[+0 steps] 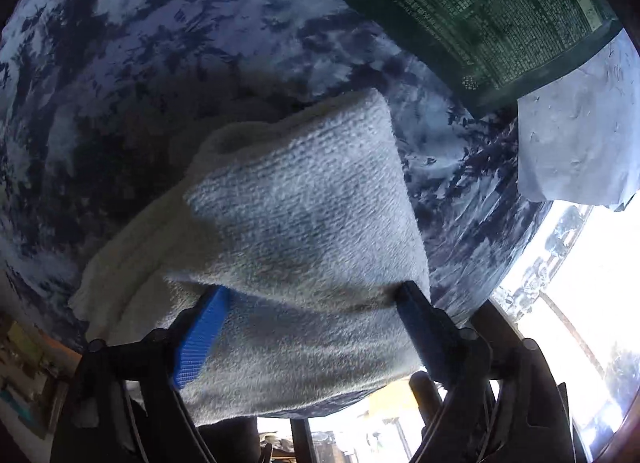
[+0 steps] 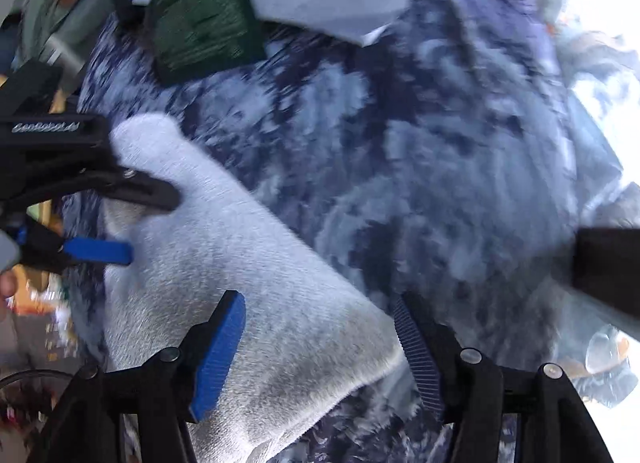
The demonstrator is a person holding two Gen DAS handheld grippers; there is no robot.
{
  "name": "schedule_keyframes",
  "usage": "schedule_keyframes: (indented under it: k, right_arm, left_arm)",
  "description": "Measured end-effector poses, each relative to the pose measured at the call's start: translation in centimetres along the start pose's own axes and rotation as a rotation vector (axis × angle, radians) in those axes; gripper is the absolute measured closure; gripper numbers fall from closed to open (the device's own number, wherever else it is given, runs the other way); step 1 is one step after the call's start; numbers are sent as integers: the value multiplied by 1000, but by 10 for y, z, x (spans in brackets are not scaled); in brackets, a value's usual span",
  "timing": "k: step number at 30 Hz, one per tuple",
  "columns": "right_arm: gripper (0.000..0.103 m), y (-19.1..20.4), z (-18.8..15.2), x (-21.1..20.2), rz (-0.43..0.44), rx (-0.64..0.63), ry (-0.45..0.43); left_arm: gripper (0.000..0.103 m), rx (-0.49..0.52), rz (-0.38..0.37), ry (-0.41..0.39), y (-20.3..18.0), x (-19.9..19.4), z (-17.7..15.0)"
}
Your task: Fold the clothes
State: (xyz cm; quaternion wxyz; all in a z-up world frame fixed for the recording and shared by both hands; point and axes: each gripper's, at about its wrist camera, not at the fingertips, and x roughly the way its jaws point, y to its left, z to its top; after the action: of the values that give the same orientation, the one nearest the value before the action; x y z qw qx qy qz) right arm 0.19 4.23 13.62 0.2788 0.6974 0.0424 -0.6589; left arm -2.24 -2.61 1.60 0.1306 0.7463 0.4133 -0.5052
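Your left gripper (image 1: 312,299) stands wide, its blue-padded fingers (image 1: 200,339) spread across the near part of the folded white knit garment (image 1: 296,207). In the left wrist view the fold of cloth lies between the two fingers, the tips touch or sit just under its raised edge, and neither pad visibly presses on it, so you are holding nothing firmly there. Your right gripper (image 2: 320,327) is also spread wide, pointing steeply down at the other end of the same garment (image 2: 256,275); the cloth's corner lies between its fingers, just beside the left blue pad (image 2: 220,355), while the right pad stands over bare tabletop, and the pads are not closed on it. In the right wrist view your left gripper (image 2: 128,223) comes in from the left edge, with its fingers over the garment's far end. The garment lies flat in a thick folded band on the mottled blue-and-white table cover (image 1: 160,63). Beyond it, at the far side of the table, a dark green printed packet (image 1: 480,19) lies with a pale crumpled sheet (image 1: 576,147) just beside it. The right wrist view is blurred, so finer detail there cannot be told.
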Motion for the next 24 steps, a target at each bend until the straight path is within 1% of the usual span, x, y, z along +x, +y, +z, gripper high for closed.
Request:
schedule_keyframes:
  k: [2, 3, 5, 8, 10, 11, 12, 13, 14, 15, 16, 18, 20, 21, 22, 24]
  right_arm:
    - [36, 1, 4, 6, -1, -30, 21]
    - [35, 1, 6, 9, 4, -36, 24]
    - [34, 1, 8, 14, 34, -41, 42]
    - [34, 5, 8, 27, 58, -76, 97]
    - [34, 8, 7, 34, 56, -103, 122]
    - [39, 9, 6, 34, 51, -108, 120]
    - [50, 10, 5, 32, 51, -103, 114]
    - [58, 11, 4, 30, 48, -97, 109]
    - [73, 13, 1, 26, 41, -89, 101]
    - [78, 16, -3, 21, 31, -78, 83]
    - [79, 21, -8, 15, 19, -71, 58]
    - [82, 35, -20, 2, -3, -67, 4]
    - [84, 49, -32, -12, 13, -50, -36]
    - [84, 55, -37, -18, 26, -40, -53]
    - [85, 62, -42, -23, 35, -37, -65]
    - [85, 83, -54, -30, 5, -96, -92]
  left_arm:
    - [6, -5, -21, 4, 2, 2, 2]
    - [5, -6, -28, 9, 3, 3, 4]
    - [1, -16, -47, 20, 6, 4, 7]
    - [0, -45, -90, 47, 14, 3, 10]
    - [0, -52, -115, 77, 18, -2, 9]
    - [0, -52, -114, 86, 19, -6, 7]
    - [0, -51, -104, 93, 18, -8, 5]
    - [0, -52, -83, 105, 16, -10, 2]
    - [0, -60, -72, 115, 15, -10, -2]
    - [0, -68, -61, 124, 13, -10, -6]
    - [0, -76, -51, 134, 12, -10, -9]
    - [0, -111, -61, 165, 11, -8, -17]
    - [0, -146, -70, 198, 10, -6, -25]
    - [0, -147, -54, 204, 9, -5, -27]
    - [0, -138, -21, 198, 7, -6, -28]
    - [0, -112, 59, 187, -8, -8, -21]
